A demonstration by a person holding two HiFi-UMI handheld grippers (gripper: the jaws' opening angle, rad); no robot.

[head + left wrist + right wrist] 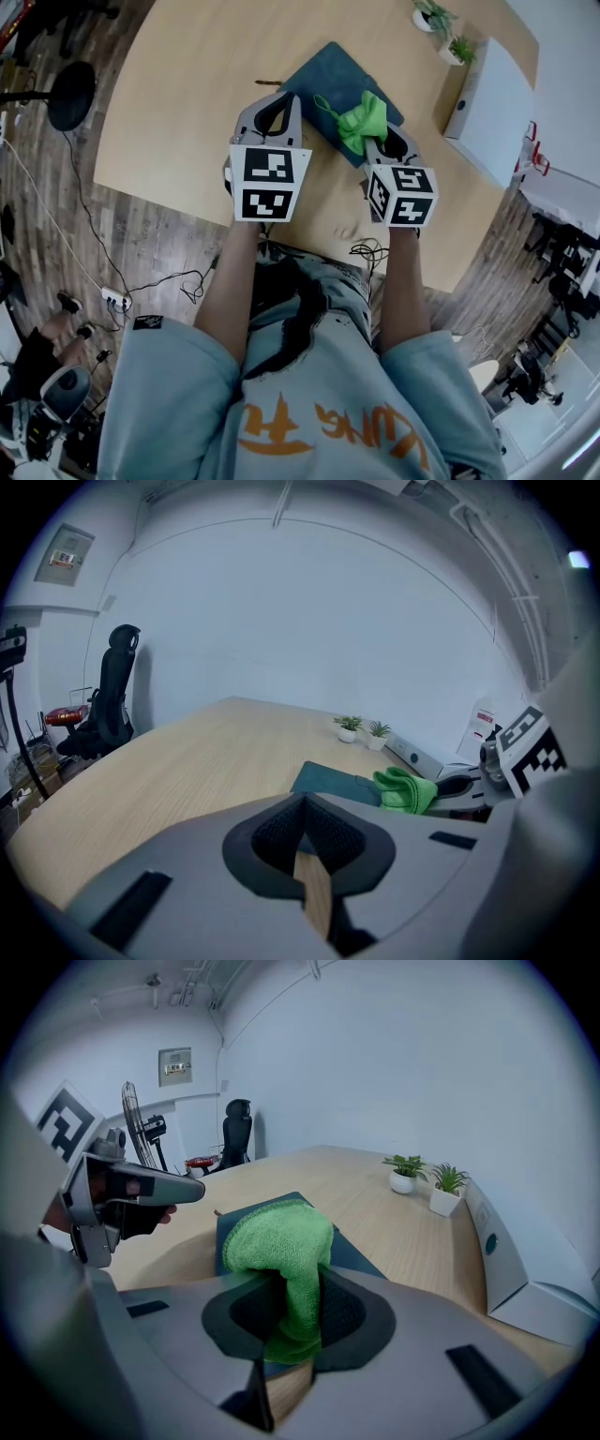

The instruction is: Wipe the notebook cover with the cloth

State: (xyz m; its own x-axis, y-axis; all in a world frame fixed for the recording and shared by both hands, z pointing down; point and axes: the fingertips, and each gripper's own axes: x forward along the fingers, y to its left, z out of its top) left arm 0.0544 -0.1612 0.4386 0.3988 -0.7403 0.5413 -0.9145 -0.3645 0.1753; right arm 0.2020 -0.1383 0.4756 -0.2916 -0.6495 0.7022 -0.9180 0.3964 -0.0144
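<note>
— Starting left: finding the left gripper hanging over the table, just beside the notebook at its near-left edge, jaws pressed together, gripping nothing.

— And moving right?

— Meeting the right gripper pinching the green cloth tight, bunched wad poking past the jaws, hovering over the near-right end of the notebook. Not managing to tell whether touching.

— Lying which way, then?

— Stretching diagonally, far-left to near-right, mostly ahead and leftward of the cloth. Judging a sweep away and leftward along that long axis as coming, with the right gripper plainly nearer.
</note>
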